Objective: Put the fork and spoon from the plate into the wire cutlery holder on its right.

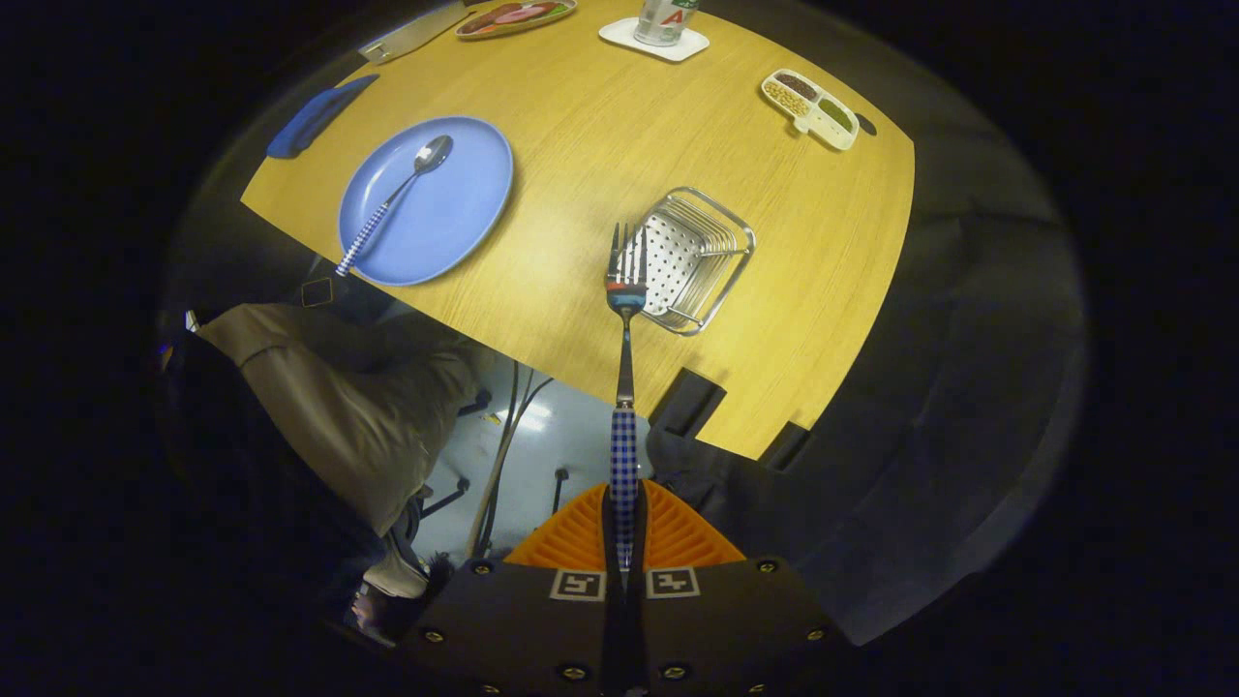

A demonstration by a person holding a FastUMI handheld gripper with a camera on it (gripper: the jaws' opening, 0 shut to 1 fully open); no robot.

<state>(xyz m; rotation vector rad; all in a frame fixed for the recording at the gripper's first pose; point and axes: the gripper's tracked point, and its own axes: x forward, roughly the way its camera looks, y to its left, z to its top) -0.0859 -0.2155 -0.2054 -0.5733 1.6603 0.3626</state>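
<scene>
Steel fork [625, 319], stiff, light, likely slick, clamped by its checked handle between gripper [625, 528] fingers, tines over wire cutlery holder [695, 259].

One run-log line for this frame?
gripper shut on fork | over holder | spoon on plate

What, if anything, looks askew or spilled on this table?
Nothing spilled or damaged. The claw grips the fork by its checked handle, tines over the holder. The spoon lies slanted on the plate, its handle end poking past the rim, which is slight, not a fault.
</scene>
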